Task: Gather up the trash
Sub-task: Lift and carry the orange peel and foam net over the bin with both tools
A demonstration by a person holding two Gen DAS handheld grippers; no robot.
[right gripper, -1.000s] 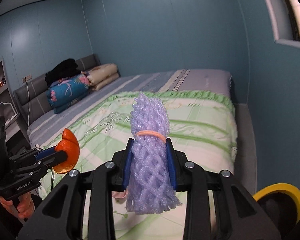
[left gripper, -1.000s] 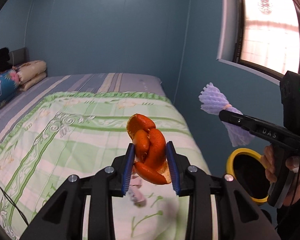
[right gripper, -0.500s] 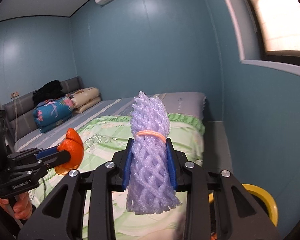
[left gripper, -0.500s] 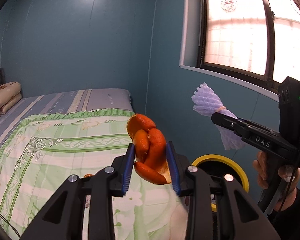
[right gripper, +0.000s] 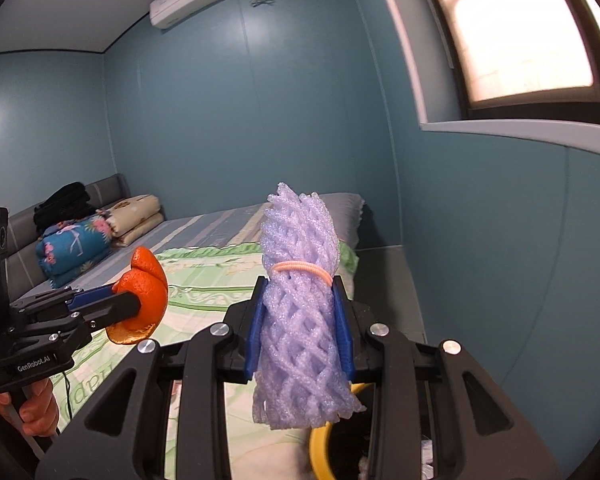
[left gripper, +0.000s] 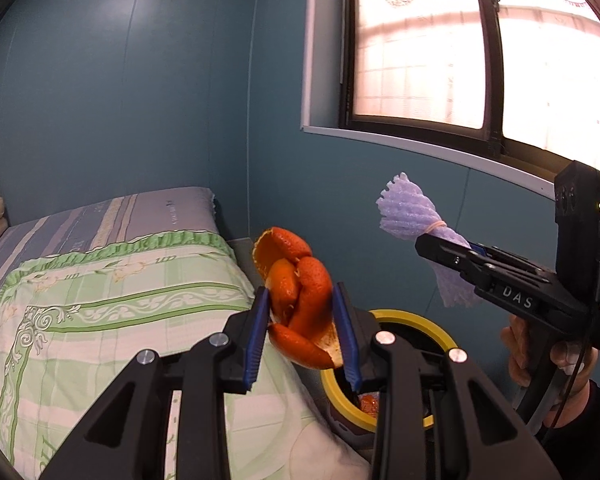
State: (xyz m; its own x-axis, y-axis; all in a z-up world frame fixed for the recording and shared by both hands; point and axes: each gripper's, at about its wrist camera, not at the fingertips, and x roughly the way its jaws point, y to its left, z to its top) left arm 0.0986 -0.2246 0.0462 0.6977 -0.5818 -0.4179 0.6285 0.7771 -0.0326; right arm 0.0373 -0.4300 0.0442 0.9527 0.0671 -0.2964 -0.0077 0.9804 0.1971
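Observation:
My left gripper [left gripper: 300,336] is shut on an orange peel [left gripper: 296,292], held above the bed's right edge and just left of a yellow-rimmed trash bin [left gripper: 440,330] on the floor. The peel also shows in the right wrist view [right gripper: 142,292]. My right gripper [right gripper: 300,328] is shut on a purple foam fruit net [right gripper: 296,320] tied with an orange band, held above the bin's yellow rim [right gripper: 318,452]. In the left wrist view the net [left gripper: 412,216] hangs to the right of and above the bin. Some trash lies inside the bin.
A bed [left gripper: 100,300] with a green patterned quilt fills the left. Folded blankets [right gripper: 76,240] lie at its head. Blue walls and a window [left gripper: 420,40] close the right side. The bin stands in the narrow gap between bed and wall.
Both grippers have swung right, away from the bed and toward the wall. The yellow bin has come closer and now sits under them. Both keep hold of their loads.

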